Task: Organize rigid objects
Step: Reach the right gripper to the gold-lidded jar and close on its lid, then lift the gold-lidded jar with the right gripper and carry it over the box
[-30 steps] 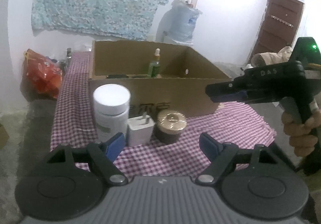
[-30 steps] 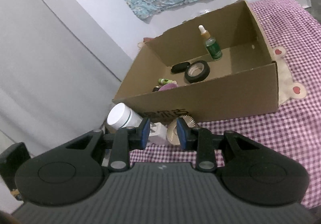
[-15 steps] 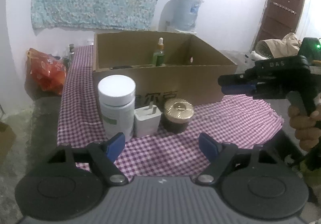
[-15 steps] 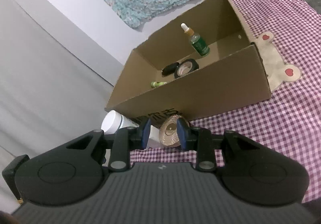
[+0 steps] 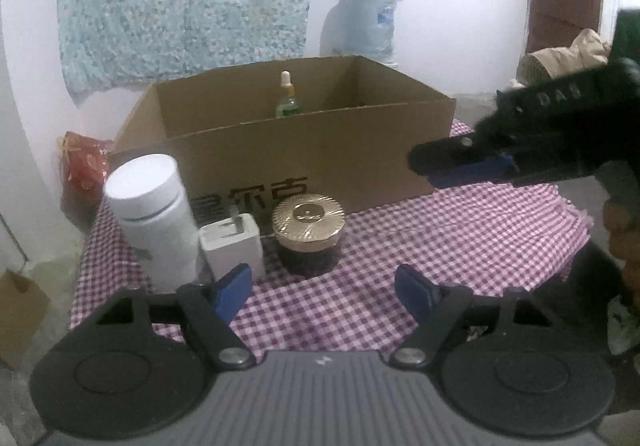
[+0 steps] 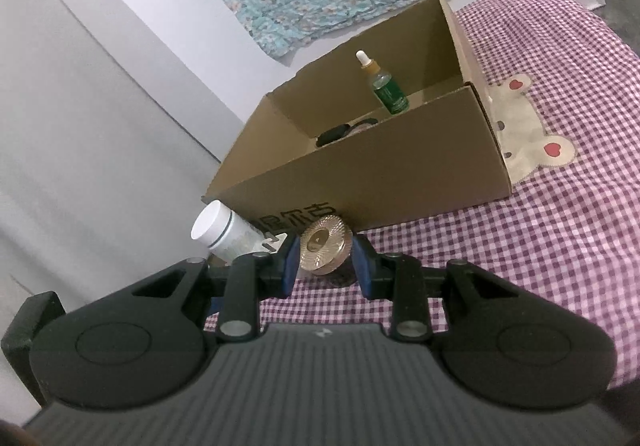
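Compared with a second ago, the row of loose items is seen closer and larger from the left wrist, so a pick-up is judged to be near. From left to right on the purple-checked cloth of the counter (image 5: 460,246), a white cylindrical plastic bottle (image 5: 154,214), a white boxy plug adapter (image 5: 232,246) and a dark jar with a ribbed gold lid (image 5: 308,234) are lined up just in front of the brown cardboard box (image 5: 320,154), in which a green dropper bottle (image 6: 387,88) is already stood. The left tongs (image 5: 322,286) are held fairly wide and are closing, with nothing between them. The right tongs (image 6: 325,266) are kept narrow and empty, with the gold-lidded jar framed just beyond the tips.
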